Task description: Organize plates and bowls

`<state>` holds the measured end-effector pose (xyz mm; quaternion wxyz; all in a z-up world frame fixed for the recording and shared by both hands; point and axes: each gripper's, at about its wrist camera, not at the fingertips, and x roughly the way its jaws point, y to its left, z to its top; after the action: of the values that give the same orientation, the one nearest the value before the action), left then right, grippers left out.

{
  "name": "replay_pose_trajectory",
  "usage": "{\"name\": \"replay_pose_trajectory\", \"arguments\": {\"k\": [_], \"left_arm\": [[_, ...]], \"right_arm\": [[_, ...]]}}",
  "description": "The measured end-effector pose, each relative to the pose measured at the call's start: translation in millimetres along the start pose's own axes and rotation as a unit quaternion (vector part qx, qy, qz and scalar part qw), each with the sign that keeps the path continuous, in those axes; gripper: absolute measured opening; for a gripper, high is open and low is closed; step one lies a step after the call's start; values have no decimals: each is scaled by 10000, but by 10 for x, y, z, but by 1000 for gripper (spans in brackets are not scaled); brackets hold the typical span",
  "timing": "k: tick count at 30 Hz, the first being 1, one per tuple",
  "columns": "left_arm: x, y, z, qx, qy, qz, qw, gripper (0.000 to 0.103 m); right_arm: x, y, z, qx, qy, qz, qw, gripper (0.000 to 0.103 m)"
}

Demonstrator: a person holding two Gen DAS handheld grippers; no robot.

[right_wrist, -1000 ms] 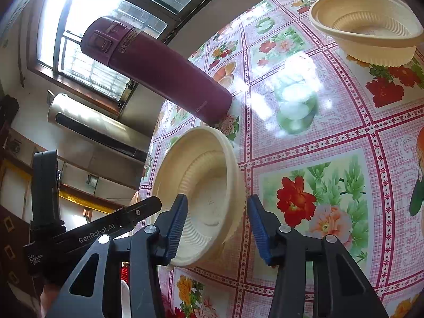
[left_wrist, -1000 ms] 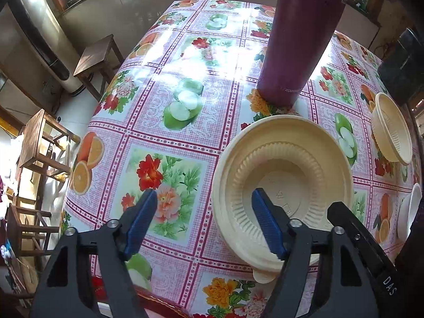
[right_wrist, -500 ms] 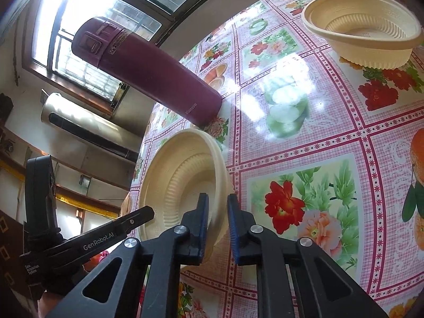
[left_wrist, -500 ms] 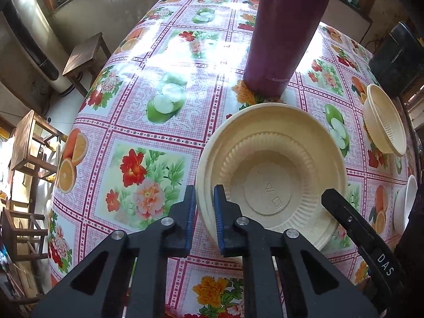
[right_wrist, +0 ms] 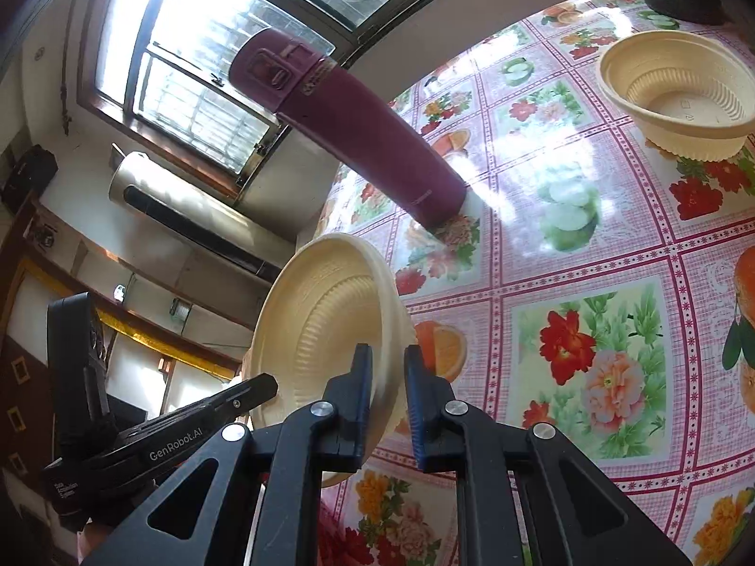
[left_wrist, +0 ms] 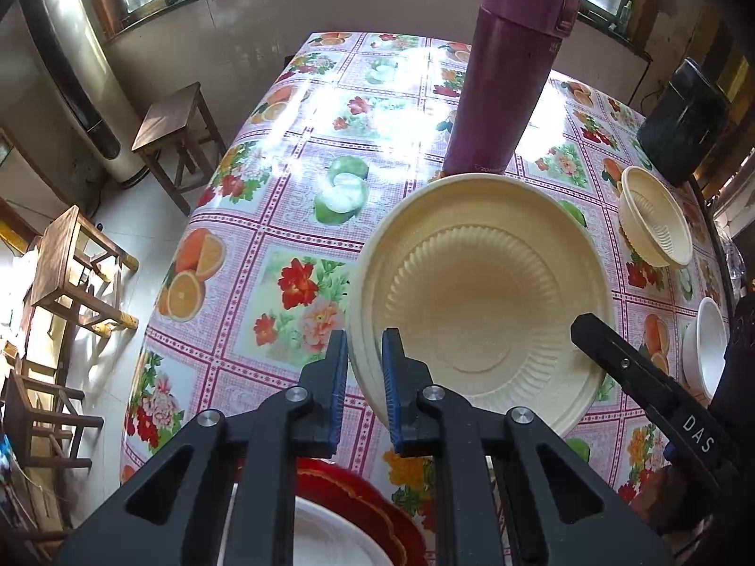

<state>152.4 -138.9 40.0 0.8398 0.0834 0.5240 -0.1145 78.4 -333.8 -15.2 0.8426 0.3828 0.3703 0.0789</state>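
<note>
— Since a second ago both sets of tongs went from spread to pinching, and the cream bowl (left_wrist: 476,292) has come up off the table, hasn't it?

— So it looks. In the left wrist view, lower left of centre, the left gripper (left_wrist: 361,377) pinches the bowl's near-left rim, one blue pad outside the wall, one inside. The bowl fills the middle of the frame, tilted, above the flowered tablecloth (left_wrist: 292,217).

— And the other side?

— In the right wrist view the right gripper (right_wrist: 383,405) nips the opposite rim at bottom centre; the bowl (right_wrist: 325,325) stands nearly edge-on, left of centre.

— Where should it go?

— Judging by the task, onto another dish. A second cream bowl (left_wrist: 656,217) sits at the right edge of the left view, beyond the purple flask (left_wrist: 509,70). A white plate on a red plate (left_wrist: 377,509) lies at the bottom, just under the left tongs.

— Which is nearer?

— The red plate's stack, directly below the held bowl's near edge; the second bowl is well apart, on the right gripper's side.
</note>
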Motion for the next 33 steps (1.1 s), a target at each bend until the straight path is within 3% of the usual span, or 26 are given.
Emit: {"name": "replay_pose_trajectory", "arguments": {"k": [9, 18, 24, 33], "left_arm": [[-410, 453, -496, -278, -307, 317, 9986, 14], [-636, 893, -1167, -909, -467, 419, 9939, 15], [-593, 974, -1554, -1207, -421, 360, 9911, 15], [-468, 1056, -1738, -1319, -280, 413, 9900, 15]], "right_arm": [[-17, 546, -321, -511, 399, 448, 9969, 14], [-10, 1013, -831, -1241, 843, 659, 9865, 14], [36, 1067, -1151, -1602, 1090, 499, 9798, 14], [149, 1061, -1369, -1916, 1236, 256, 9733, 14]]}}
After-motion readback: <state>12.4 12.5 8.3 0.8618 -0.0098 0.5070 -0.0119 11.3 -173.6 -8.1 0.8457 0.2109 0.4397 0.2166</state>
